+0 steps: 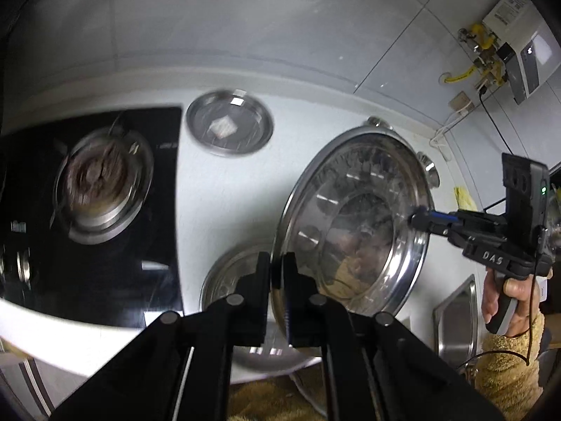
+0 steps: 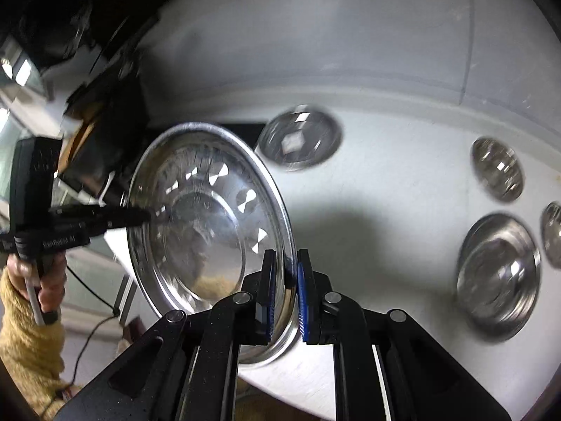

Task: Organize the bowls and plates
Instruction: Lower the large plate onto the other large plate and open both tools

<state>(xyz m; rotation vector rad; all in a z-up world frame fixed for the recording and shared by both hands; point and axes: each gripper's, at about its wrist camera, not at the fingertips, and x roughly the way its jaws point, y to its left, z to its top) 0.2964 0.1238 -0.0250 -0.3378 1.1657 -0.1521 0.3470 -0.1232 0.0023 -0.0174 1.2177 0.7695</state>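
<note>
A large steel plate [image 1: 354, 224] is held tilted in the air above the white counter [image 1: 224, 189]. My left gripper [image 1: 277, 280] is shut on its near rim. My right gripper [image 2: 284, 287] is shut on the opposite rim of the same plate [image 2: 207, 224]. Each gripper shows in the other's view, the right one [image 1: 420, 219] and the left one [image 2: 150, 215]. A second steel plate [image 1: 231, 280] lies on the counter under the held one. A small steel plate [image 1: 229, 126] lies near the back wall.
A black gas hob [image 1: 94, 189] fills the counter's left side. A steel sink [image 1: 455, 319] sits at the right. Several steel bowls [image 2: 498, 277] stand on the counter in the right wrist view. A water heater [image 1: 515, 45] with pipes hangs on the wall.
</note>
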